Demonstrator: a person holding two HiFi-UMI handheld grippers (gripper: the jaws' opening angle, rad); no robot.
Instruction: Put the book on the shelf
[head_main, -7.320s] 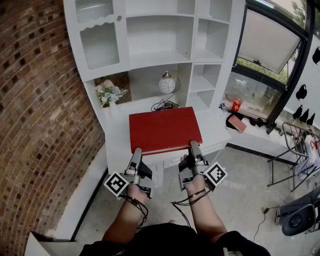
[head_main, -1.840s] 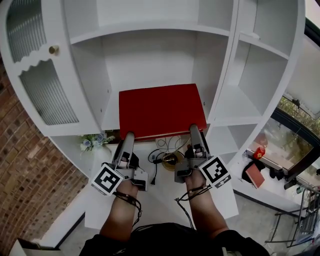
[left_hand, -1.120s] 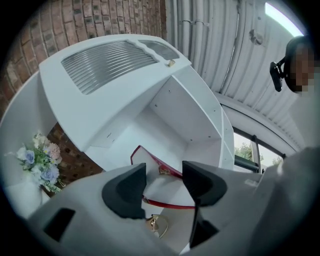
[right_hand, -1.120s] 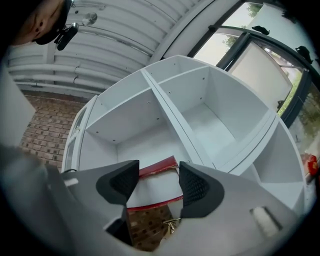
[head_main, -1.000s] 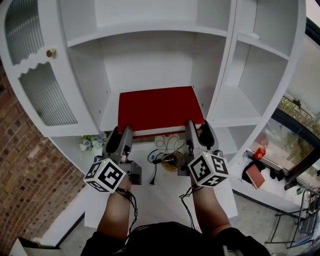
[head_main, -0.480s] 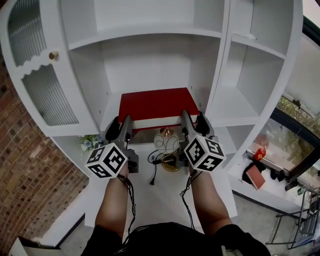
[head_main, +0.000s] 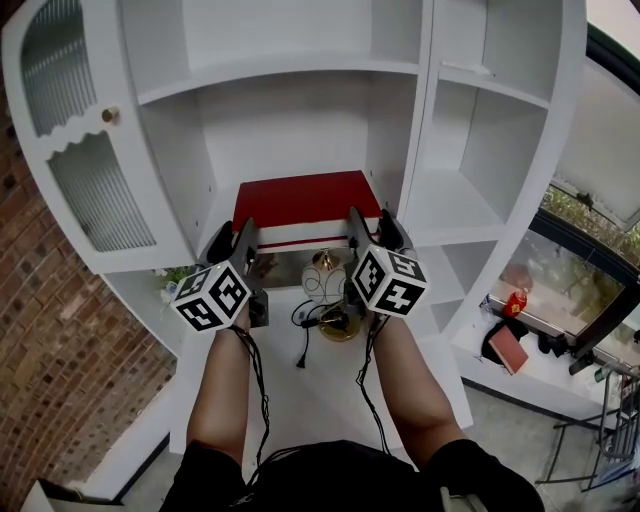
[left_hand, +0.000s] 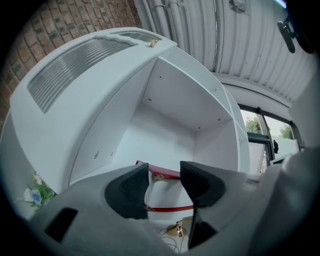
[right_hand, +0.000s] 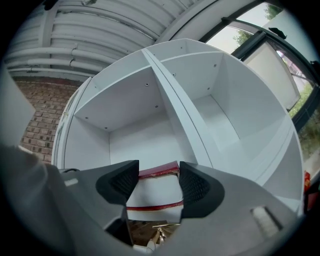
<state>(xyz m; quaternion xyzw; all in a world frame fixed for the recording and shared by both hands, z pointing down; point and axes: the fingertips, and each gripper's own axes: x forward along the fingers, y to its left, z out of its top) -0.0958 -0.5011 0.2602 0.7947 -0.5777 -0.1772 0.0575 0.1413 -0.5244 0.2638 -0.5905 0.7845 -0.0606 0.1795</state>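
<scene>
The red book (head_main: 305, 195) lies flat on the white shelf (head_main: 222, 216) in the cabinet's middle compartment, its white page edge facing me. Both grippers hang just in front of it, apart from it. My left gripper (head_main: 232, 240) is open below the book's left front corner. My right gripper (head_main: 372, 228) is open at the right front corner. In the left gripper view the book (left_hand: 166, 174) shows beyond the spread pads of the left gripper (left_hand: 164, 182). In the right gripper view the book (right_hand: 158, 171) shows past the right gripper (right_hand: 157, 182), with nothing between the pads.
Under the shelf stand a round lamp (head_main: 323, 280) with a gold base and a cable, and flowers (head_main: 172, 277) at the left. A ribbed glass cabinet door (head_main: 95, 190) is on the left, open compartments (head_main: 450, 205) on the right, a brick wall (head_main: 50, 370) beside the cabinet.
Both grippers have let go of the book's front edge and drawn back toward me and slightly down. The book stays on the shelf.
</scene>
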